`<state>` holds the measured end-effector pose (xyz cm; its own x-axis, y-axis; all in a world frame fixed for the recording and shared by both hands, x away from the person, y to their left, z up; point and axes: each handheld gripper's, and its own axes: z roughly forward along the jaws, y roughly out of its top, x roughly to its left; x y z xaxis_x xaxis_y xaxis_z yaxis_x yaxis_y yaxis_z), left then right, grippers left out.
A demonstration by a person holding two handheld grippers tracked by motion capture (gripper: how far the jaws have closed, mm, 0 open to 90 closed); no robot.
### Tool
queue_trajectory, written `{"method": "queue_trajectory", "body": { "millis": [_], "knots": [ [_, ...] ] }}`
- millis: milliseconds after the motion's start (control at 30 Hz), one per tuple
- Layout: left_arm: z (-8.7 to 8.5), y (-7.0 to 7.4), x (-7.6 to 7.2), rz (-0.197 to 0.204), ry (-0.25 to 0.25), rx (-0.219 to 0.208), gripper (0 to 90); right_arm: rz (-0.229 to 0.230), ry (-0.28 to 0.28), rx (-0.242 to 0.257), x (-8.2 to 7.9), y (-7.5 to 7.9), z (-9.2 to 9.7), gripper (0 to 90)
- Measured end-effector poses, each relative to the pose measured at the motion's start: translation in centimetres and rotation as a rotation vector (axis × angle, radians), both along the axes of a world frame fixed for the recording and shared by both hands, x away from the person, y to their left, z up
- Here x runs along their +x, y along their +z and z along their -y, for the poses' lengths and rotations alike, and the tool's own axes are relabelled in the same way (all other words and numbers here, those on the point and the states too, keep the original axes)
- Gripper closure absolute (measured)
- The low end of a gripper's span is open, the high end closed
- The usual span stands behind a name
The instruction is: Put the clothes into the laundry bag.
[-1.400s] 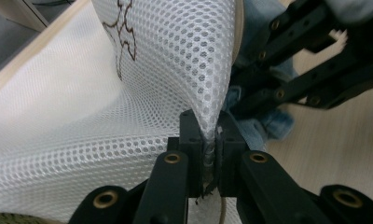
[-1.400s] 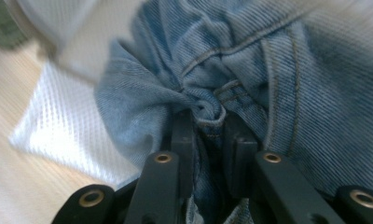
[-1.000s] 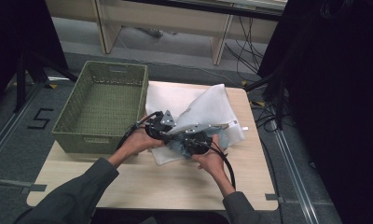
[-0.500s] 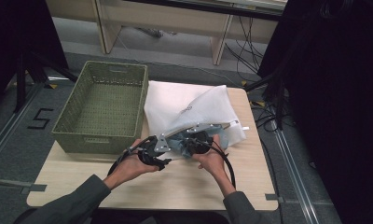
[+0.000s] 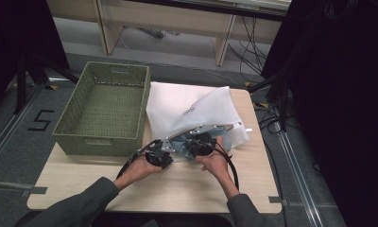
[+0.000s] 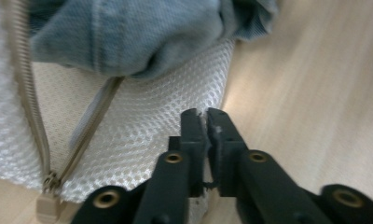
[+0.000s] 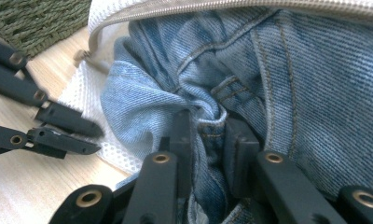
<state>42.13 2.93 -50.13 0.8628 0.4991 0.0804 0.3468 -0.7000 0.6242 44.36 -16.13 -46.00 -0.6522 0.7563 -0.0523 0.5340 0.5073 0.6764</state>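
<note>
1. Lowered since the earlier frame, my left tongs (image 6: pixel 205 123) have just been closing, now pinching the mesh bag (image 6: pixel 142 126) edge on the worktop (image 5: pixel 130 189).
2. My right tongs (image 7: pixel 208 135) clamp the jeans (image 7: pixel 250 70), part-way inside the bag; zipping remains.

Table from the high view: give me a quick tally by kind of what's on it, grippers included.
Green woven basket: 1
White mesh laundry bag: 1
Blue denim garment, partly in the bag: 1
Hand-held grippers: 2, left gripper and right gripper
Total: 5
</note>
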Motion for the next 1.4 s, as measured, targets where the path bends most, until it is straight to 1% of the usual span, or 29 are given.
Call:
{"method": "queue_trajectory", "body": {
  "millis": [33,67,100,133,233,267,300,400,433,467,567,633,667,700,800,833,867,900,967,1067,1100,1133,1167,1200,1233,1267,1300,1333,1400],
  "knots": [
    [0.0,0.0,-0.2,-0.011,-0.006,-0.002,86.6,-0.019,-0.007,0.006,-0.2,0.3,0.0,76.9],
    [0.0,0.2,-0.5,-0.031,-0.016,0.01,87.1,0.009,0.0,0.002,-0.1,0.2,0.1,77.0],
    [-0.1,0.1,-0.8,-0.033,-0.022,0.005,87.3,0.017,-0.007,0.013,-0.3,0.2,0.2,77.0],
    [-0.4,0.4,-1.0,-0.033,-0.056,0.038,87.4,-0.013,0.009,0.006,-0.5,0.6,0.4,77.0],
    [-0.8,0.5,-2.1,-0.048,-0.089,0.051,87.6,0.014,0.041,0.008,-1.2,0.8,0.7,77.2],
    [-1.0,0.5,-2.3,-0.056,-0.094,0.052,87.7,-0.012,0.037,0.018,-1.6,0.8,0.5,77.2],
    [-1.1,0.5,-2.5,-0.06,-0.101,0.054,87.7,-0.013,0.046,0.01,-1.9,0.7,0.3,77.2],
    [-1.9,0.6,-3.0,-0.072,-0.104,0.058,87.8,-0.044,0.054,-0.009,-2.4,0.4,-0.7,77.2],
    [-2.2,0.5,-3.1,-0.077,-0.099,0.047,87.9,-0.049,0.066,-0.025,-2.3,0.3,-0.8,77.2],
    [-2.7,0.5,-3.0,-0.076,-0.106,0.047,88.0,-0.049,0.054,-0.013,-2.2,0.2,-1.1,77.2],
    [-3.4,0.4,-3.1,-0.096,-0.09,0.025,88.3,-0.059,0.051,-0.036,-1.6,0.0,-1.5,77.4],
    [-3.4,0.5,-3.2,-0.089,-0.096,0.041,88.3,-0.043,0.036,-0.051,-0.8,-0.3,-1.7,77.7],
    [-3.3,0.5,-3.2,-0.096,-0.087,0.033,88.3,-0.006,0.02,-0.064,-0.2,-0.4,-1.7,77.8],
    [-3.3,0.5,-3.2,-0.097,-0.089,0.035,88.3,0.012,0.006,-0.079,0.4,-0.5,-1.7,77.8],
    [-3.5,0.6,-3.1,-0.099,-0.095,0.045,88.3,0.07,-0.076,-0.085,2.4,-0.9,-1.4,77.8],
    [-3.4,0.5,-3.1,-0.102,-0.096,0.037,88.3,0.079,-0.09,-0.083,2.8,-0.9,-1.4,77.8],
    [-3.5,0.6,-3.0,-0.101,-0.101,0.046,88.2,0.088,-0.104,-0.077,3.3,-1.0,-1.3,77.5],
    [-3.5,0.6,-2.9,-0.098,-0.097,0.049,88.1,0.076,-0.118,-0.062,3.6,-0.9,-1.3,77.1],
    [-3.6,0.7,-2.8,-0.1,-0.091,0.061,87.6,0.073,-0.114,-0.035,3.8,-1.0,-1.4,75.5],
    [-3.8,0.8,-2.5,-0.102,-0.084,0.069,86.5,0.034,-0.08,0.021,3.7,-0.4,-0.9,69.3],
    [-4.0,1.0,-2.2,-0.095,-0.102,0.107,86.2,0.024,-0.059,0.039,3.5,-0.2,-0.6,66.1],
    [-4.0,1.0,-2.3,-0.101,-0.077,0.086,85.8,0.016,-0.037,0.061,3.2,0.0,-0.4,62.7],
    [-4.2,1.1,-2.2,-0.099,-0.082,0.101,85.2,-0.009,-0.018,0.085,2.6,0.4,-0.3,58.9],
    [-4.4,1.3,-2.1,-0.1,-0.082,0.107,84.3,-0.014,-0.003,0.096,2.0,0.8,-0.1,54.5],
    [-4.4,1.3,-2.1,-0.094,-0.072,0.094,82.8,0.0,-0.004,0.12,1.4,1.1,0.0,51.9],
    [-4.4,1.4,-2.2,-0.092,-0.062,0.082,80.8,-0.008,0.02,0.12,0.7,1.8,0.3,49.3],
    [-4.4,1.6,-2.2,-0.073,-0.072,0.077,79.8,-0.002,0.04,0.128,0.1,2.4,0.7,47.5],
    [-4.3,1.7,-2.2,-0.057,-0.08,0.071,78.7,0.037,0.042,0.149,-0.4,2.7,1.0,46.6],
    [-3.8,1.9,-2.3,-0.054,-0.094,0.046,75.2,0.025,0.039,0.151,-1.4,3.9,2.2,44.7]
  ]
}}
